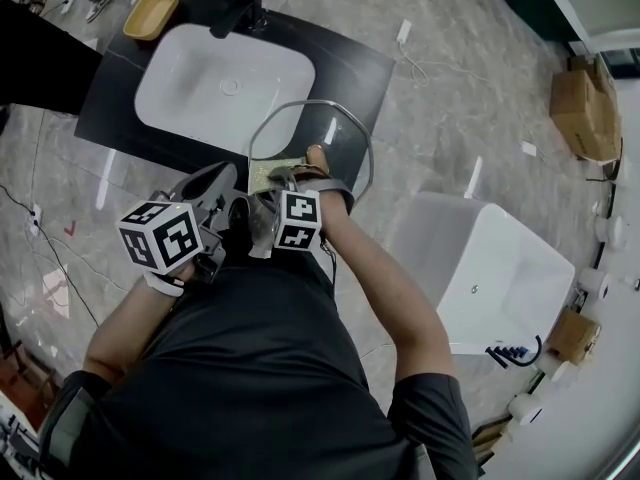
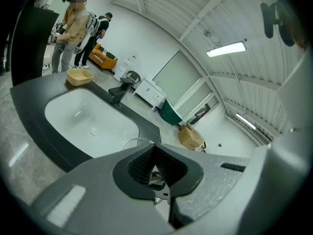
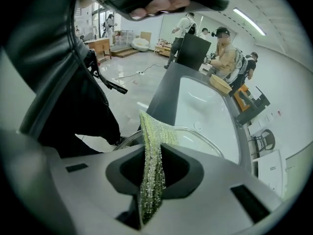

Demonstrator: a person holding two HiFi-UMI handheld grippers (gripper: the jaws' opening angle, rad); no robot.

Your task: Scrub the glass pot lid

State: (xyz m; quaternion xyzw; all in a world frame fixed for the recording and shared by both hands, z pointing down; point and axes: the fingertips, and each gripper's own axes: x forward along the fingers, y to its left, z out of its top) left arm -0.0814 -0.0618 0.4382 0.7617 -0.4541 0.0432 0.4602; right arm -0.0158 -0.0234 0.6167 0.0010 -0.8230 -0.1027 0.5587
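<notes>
At the near edge of the dark table, the glass pot lid was held up, tilted, its metal rim arching over the table's corner just in front of the person's chest. Behind it lay the white sink basin, with a black faucet at its far side and a tan dish on the far left corner.

The right gripper had its jaws pinching a sparkly yellow-green scrub cloth, which lay against the lower left part of the lid. From the right gripper view, the cloth ran up from between the closed jaws and draped onto the glass, with the lid's rim curving away beyond it.

The left gripper sat just beside the right one, at the lid's near left edge. Its own view showed the jaws pressed together, apparently clamped on the lid's edge, though the small metal piece between them was hard to make out; the rim emerged just beyond their tips, with the basin further back.
</notes>
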